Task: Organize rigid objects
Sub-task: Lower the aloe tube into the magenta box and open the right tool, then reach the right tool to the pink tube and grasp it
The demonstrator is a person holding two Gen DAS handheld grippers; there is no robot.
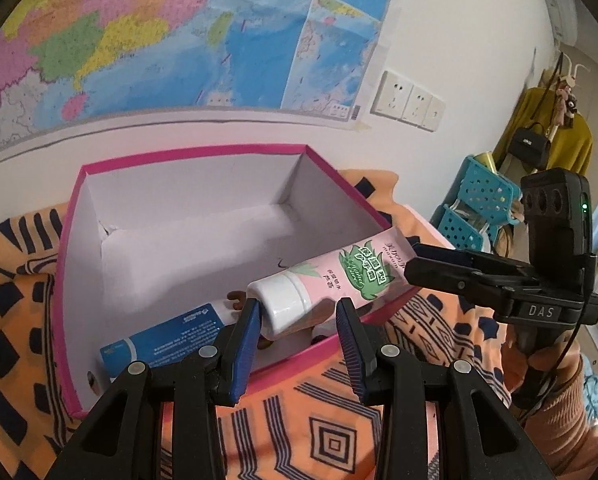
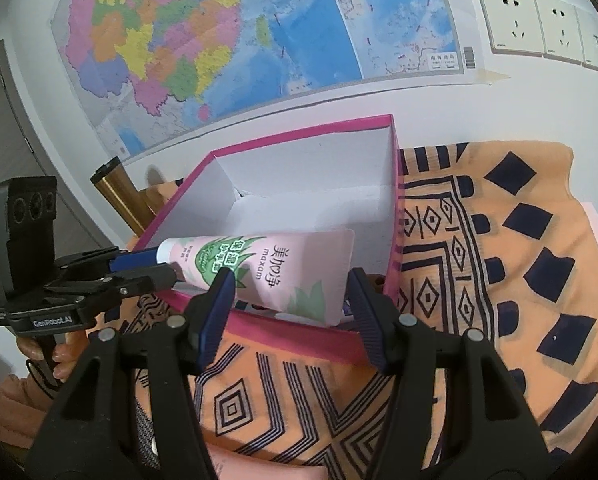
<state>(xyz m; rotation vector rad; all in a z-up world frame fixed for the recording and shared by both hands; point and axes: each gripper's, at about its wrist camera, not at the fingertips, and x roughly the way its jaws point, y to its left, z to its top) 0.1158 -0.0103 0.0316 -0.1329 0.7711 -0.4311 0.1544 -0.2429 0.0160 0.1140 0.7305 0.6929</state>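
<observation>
A pink hand-cream tube (image 1: 339, 272) (image 2: 275, 268) with a white cap (image 1: 283, 304) hangs slanted over the near corner of an open pink box (image 1: 195, 152) (image 2: 299, 128). Its cap end points down into the box and its flat tail sticks out past the rim. My left gripper (image 1: 299, 312) (image 2: 165, 266) is shut on the cap end, one pad against the cap and the other against the tube's shoulder. My right gripper (image 2: 291, 284) (image 1: 413, 260) is shut on the flat tail, with its pads on the two side edges. Under the cap, inside the box, lies a blue tube (image 1: 167, 340) beside a brown object (image 1: 323, 314).
The box sits on an orange cloth with a dark pattern (image 1: 331, 420) (image 2: 479, 280), close to a wall with a map. A teal perforated basket (image 1: 483, 200) stands at the right. A gold cylinder (image 2: 119, 192) stands behind the box's left corner. Hands (image 1: 539, 360) (image 2: 63, 356) hold the gripper handles.
</observation>
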